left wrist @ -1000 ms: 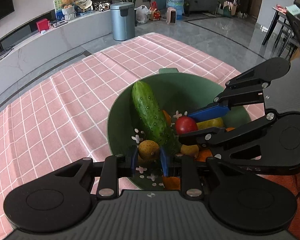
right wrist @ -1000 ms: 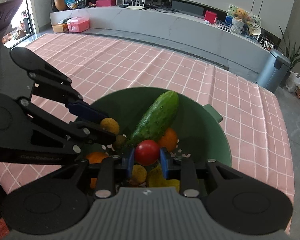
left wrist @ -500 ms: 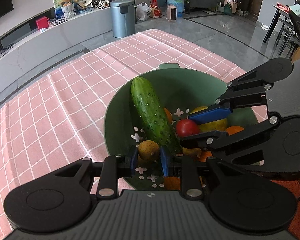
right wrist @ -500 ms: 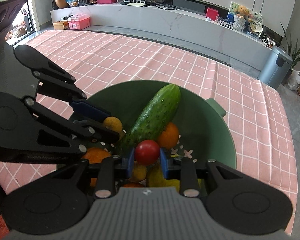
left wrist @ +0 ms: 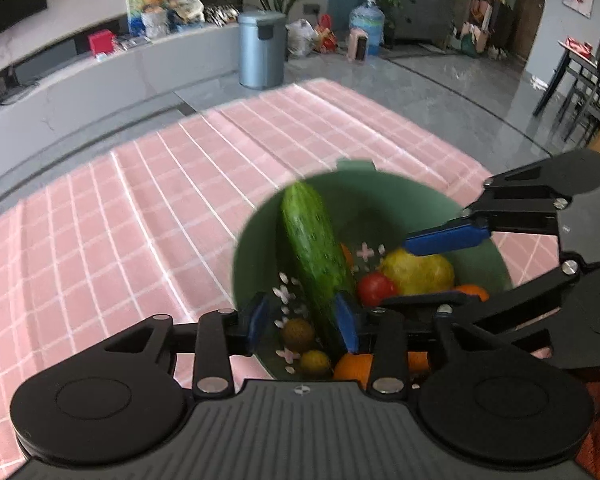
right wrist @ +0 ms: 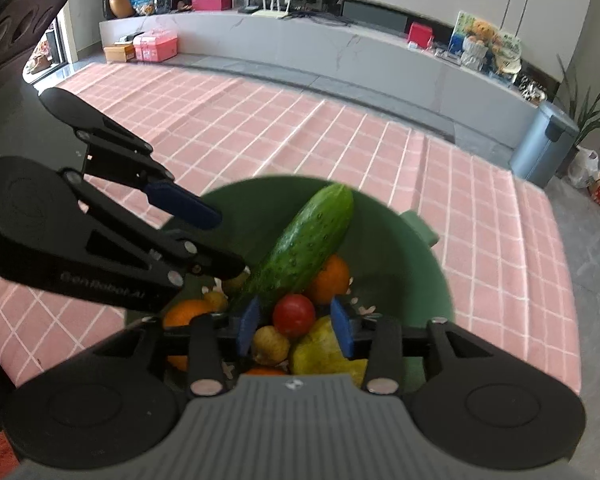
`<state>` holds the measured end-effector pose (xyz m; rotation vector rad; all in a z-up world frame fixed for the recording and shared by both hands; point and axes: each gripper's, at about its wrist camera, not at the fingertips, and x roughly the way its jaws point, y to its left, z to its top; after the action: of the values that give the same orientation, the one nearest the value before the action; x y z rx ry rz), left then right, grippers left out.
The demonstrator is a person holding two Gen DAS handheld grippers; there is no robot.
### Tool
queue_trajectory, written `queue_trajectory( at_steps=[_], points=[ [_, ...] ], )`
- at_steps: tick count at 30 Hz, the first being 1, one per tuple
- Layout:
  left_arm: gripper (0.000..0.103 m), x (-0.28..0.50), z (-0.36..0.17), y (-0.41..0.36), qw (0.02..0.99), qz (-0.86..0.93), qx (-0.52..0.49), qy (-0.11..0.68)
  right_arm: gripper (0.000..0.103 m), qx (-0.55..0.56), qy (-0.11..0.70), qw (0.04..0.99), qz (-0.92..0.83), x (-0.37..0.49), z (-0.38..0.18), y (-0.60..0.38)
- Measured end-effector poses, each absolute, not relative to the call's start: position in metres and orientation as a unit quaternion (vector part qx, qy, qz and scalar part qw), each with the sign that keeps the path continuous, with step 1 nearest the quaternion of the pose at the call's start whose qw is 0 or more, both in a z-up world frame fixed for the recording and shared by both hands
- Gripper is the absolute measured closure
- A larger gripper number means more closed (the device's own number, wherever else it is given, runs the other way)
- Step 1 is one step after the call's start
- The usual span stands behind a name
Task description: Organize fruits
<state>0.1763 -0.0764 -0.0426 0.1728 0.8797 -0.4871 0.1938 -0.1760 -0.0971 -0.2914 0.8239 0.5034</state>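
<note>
**Left wrist and right wrist views: both claws opening over the fruit bowl**

Left wrist view: the left gripper (left wrist: 304, 322) hangs over the near side of a green bowl (left wrist: 396, 200) that stands on a pink checked tablecloth (left wrist: 140, 216). Its blue pads are apart and opening. A small brownish-yellow fruit (left wrist: 298, 334) lies in the gap below them, and neither pad presses on it. A long cucumber (left wrist: 314, 248) leans across the bowl, its lower end passing just beside the right-hand pad. A second small yellow-green fruit (left wrist: 315, 362) and an orange (left wrist: 352, 366) sit at the near rim. Further right in the bowl are a red tomato (left wrist: 376, 289) and a large yellow fruit (left wrist: 418, 272); I cannot tell its kind. The picture is slightly blurred.

Right wrist view: the right gripper (right wrist: 294, 326) is over the same bowl (right wrist: 412, 264), its jaws also parting. The tomato (right wrist: 294, 315) sits between the blue pads with a sliver of space on each side, resting on the fruit beneath and free of the grip. Below it lie a small tan fruit (right wrist: 270, 345) and the yellow fruit (right wrist: 324, 354). An orange (right wrist: 331, 285) rests behind the tomato, touching the cucumber (right wrist: 308, 244). Another orange (right wrist: 184, 314) shows at the left rim.

A blue-grey bin (right wrist: 544, 140) stands on the floor beyond the table.
</note>
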Motion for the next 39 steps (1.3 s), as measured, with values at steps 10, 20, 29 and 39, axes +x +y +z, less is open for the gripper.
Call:
queue_trajectory(
  at_steps=[10,20,29,39],
  points=[
    [0.046,0.133,0.031,-0.063,0.925,-0.172,0.074,0.33,0.024,-0.11,0.334,0.92,0.171,0.16,-0.032,-0.183],
    [0.017,0.061,0.069,-0.046,0.96,-0.112,0.026,0.254,0.008,0.008,0.241,0.963,0.119,0.073,0.003,-0.202],
    [0.015,0.01,0.05,-0.053,0.974,-0.062,0.056,0.211,0.005,0.017,0.206,0.975,0.081,0.0,-0.016,-0.186],
    [0.015,-0.005,0.015,-0.048,0.967,-0.041,0.052,0.247,0.005,0.04,0.235,0.97,0.038,-0.017,-0.058,-0.183]
  ],
)
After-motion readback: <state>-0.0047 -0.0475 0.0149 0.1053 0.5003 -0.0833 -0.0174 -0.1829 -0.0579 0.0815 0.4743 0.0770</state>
